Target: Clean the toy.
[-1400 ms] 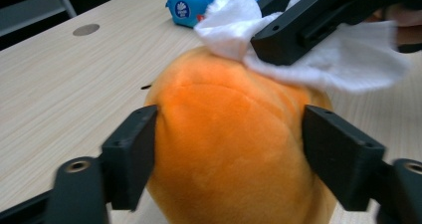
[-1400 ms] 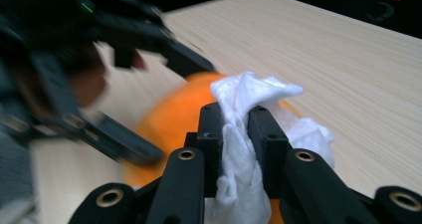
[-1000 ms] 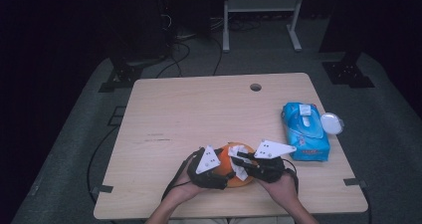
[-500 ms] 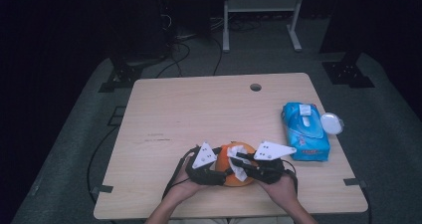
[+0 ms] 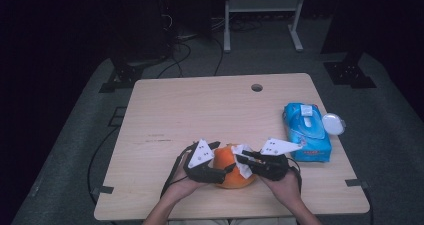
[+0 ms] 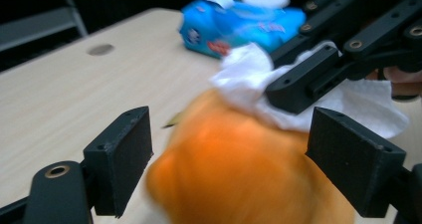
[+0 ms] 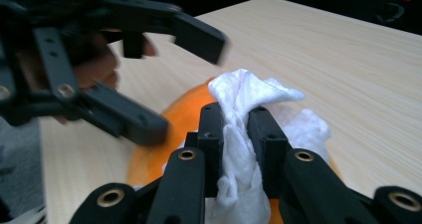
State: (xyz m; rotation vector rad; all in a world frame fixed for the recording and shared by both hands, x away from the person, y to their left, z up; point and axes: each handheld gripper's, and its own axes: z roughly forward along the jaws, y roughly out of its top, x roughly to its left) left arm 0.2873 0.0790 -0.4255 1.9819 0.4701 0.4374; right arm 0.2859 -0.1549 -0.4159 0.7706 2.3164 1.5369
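Orange and rounded, the orange object [image 5: 231,171] is resting near the desk's [image 5: 200,110] front edge, looking smooth, firm and slippery; hold it across its widest part. The left gripper [image 6: 234,159], jaws just reopening, is bracketing it wide without visible contact, while the right gripper [image 7: 234,134] is pinching a soft white wipe [image 7: 249,97] against its top.

Left gripper [image 5: 216,161] jaws just opening wider; right gripper [image 5: 246,160] jaws clamped.

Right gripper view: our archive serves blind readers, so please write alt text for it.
The right tool pinches a crumpled white wipe against an orange rounded object on a pale wooden table. The left tool, held by a hand, straddles the object from the left.
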